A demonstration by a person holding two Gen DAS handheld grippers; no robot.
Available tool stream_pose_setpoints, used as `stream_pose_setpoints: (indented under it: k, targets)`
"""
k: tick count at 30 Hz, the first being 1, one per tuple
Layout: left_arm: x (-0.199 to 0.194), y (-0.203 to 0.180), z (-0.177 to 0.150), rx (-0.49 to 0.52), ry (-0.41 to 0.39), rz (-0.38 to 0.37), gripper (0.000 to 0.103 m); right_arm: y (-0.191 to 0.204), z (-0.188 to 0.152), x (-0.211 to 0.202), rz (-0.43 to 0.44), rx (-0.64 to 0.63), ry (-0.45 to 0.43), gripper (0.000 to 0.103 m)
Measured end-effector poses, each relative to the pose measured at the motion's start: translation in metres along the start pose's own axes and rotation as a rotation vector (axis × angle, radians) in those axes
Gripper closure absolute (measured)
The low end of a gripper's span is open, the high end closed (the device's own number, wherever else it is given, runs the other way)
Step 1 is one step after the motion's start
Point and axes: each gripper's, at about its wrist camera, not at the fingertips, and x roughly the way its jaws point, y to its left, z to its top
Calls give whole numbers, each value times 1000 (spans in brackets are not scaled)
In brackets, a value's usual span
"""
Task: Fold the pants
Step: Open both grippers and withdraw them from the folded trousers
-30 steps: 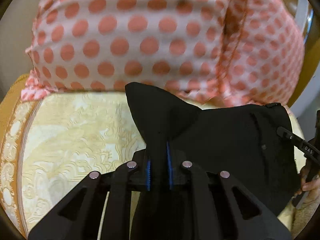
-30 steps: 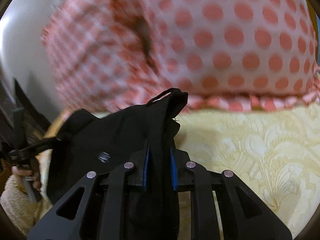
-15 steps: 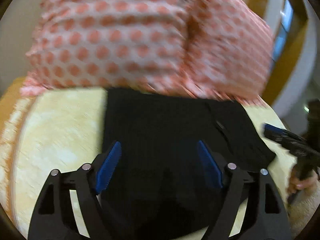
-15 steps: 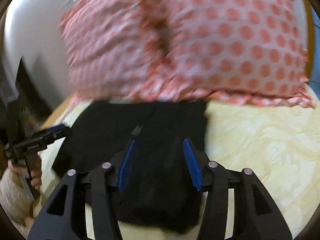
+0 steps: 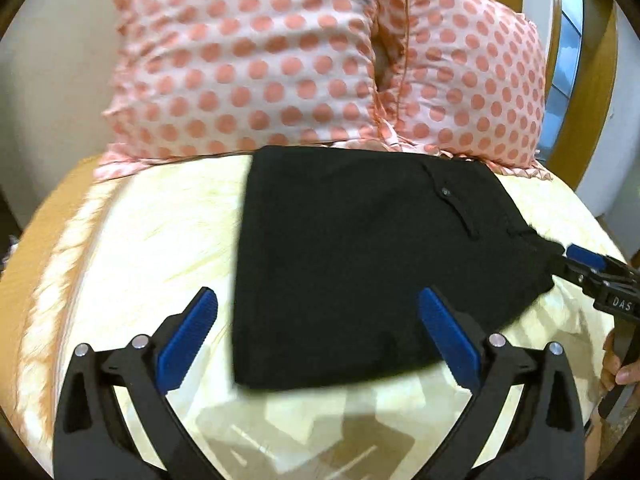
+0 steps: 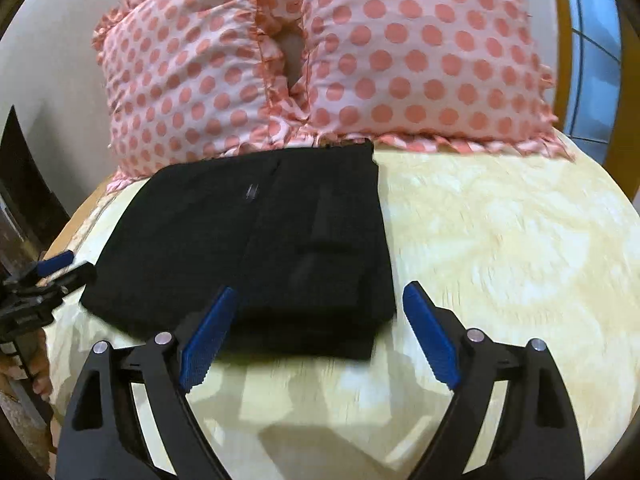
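Cream patterned bedspread (image 5: 160, 232), polka-dot pillows (image 5: 260, 60) at its far edge. Black pants (image 5: 360, 260) lie folded into a flat rectangle on the bedspread, far edge touching the pillows. Left gripper (image 5: 318, 334): fingers spread wide, hovering over the near edge of the pants, gripping nothing. Right gripper (image 6: 316, 330): fingers likewise apart, empty, above the fold's near right corner.

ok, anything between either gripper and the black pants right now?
Nothing visible. The folded black pants lie flat on the cream bedspread, straight ahead of the open left gripper and open right gripper.
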Motion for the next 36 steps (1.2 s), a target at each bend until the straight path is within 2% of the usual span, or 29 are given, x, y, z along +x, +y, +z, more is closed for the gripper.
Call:
stream_pose_setpoints:
  k: [4, 8, 13, 15, 17, 19, 23, 36]
  targets:
    - [-23, 1, -39, -40, 0, 23, 2, 16, -43, -11, -7, -6, 21, 15]
    - [-36, -5, -77, -48, 13, 56, 2, 36, -72, -15, -19, -40, 31, 14]
    - [-40, -14, -108, -33, 37, 94, 2, 53, -87, -23, -24, -90, 10, 11]
    - [-42, -20, -114, -14, 16, 121, 2, 58, -89, -23, -17, -99, 6, 10]
    - [-43, -22, -118, -20, 2, 122, 2, 63, -92, -22, -17, -113, 1, 4]
    - [-44, -21, -121, -32, -21, 123, 2, 70, -96, -20, -48, -148, -9, 1]
    - [-46, -23, -126, -29, -71, 133, 2, 74, -103, -21, -67, -154, -49, 1]
    - [-48, -22, -127, -22, -92, 129, 2, 74, -111, -24, -94, -133, -111, 1]
